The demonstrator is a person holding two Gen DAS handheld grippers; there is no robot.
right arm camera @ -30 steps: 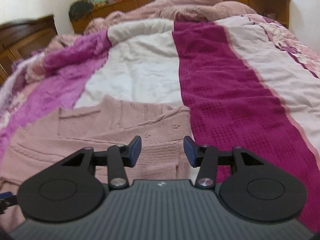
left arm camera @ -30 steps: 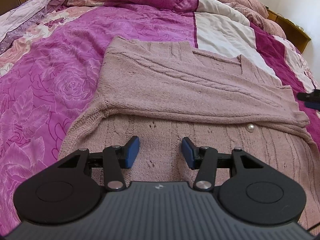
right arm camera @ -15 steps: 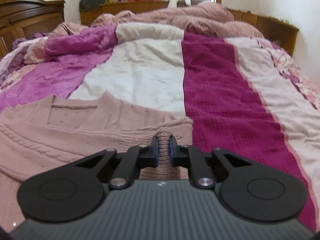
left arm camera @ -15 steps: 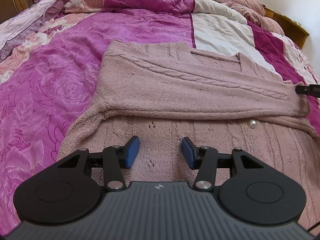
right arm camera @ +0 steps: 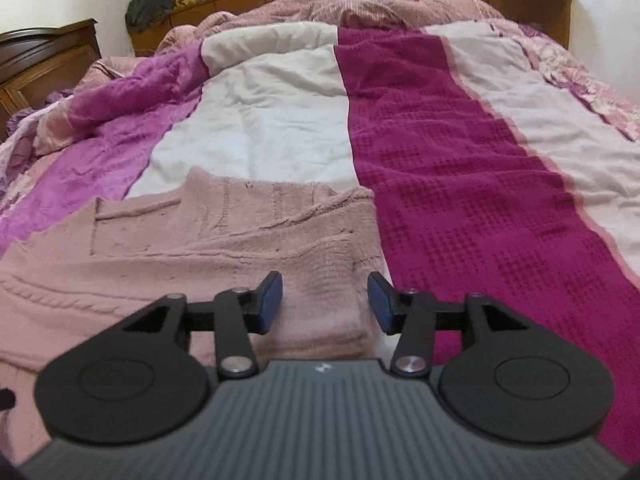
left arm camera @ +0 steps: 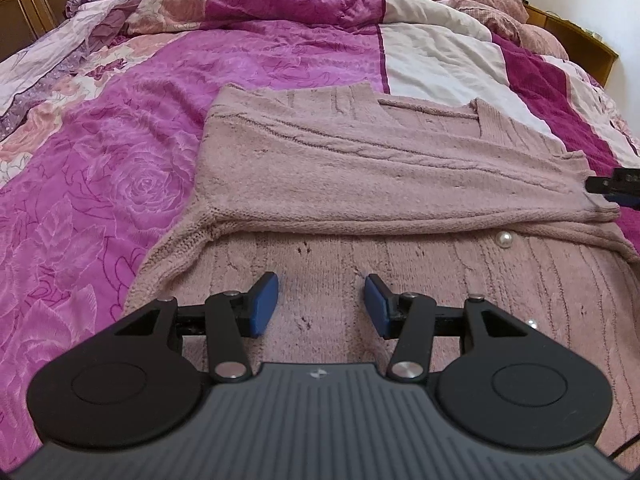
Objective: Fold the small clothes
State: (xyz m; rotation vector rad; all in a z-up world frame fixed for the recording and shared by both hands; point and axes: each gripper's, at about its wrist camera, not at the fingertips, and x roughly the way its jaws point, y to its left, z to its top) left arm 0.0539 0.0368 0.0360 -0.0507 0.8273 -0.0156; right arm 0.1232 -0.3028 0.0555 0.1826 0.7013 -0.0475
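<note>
A dusty pink knit cardigan [left arm camera: 380,168] lies flat on the bed, one sleeve folded across its chest, a pearl button [left arm camera: 505,239] below the sleeve. My left gripper [left arm camera: 321,304] is open and empty, low over the cardigan's lower body. My right gripper [right arm camera: 325,302] is open and empty, just above the folded sleeve's cuff end [right arm camera: 328,276] at the cardigan's right edge [right arm camera: 200,256]. The right gripper's tip also shows in the left wrist view [left arm camera: 614,188], beside the cuff.
The bed is covered by a patchwork quilt of magenta rose print [left arm camera: 100,184], white [right arm camera: 256,128] and dark magenta waffle panels [right arm camera: 460,168]. Rumpled bedding [left arm camera: 280,4] lies at the head. Wooden furniture [right arm camera: 44,64] stands along the walls.
My right gripper was open, shut on the sleeve cuff half a second ago, and has now opened and let it go. My left gripper stayed open and rose slightly.
</note>
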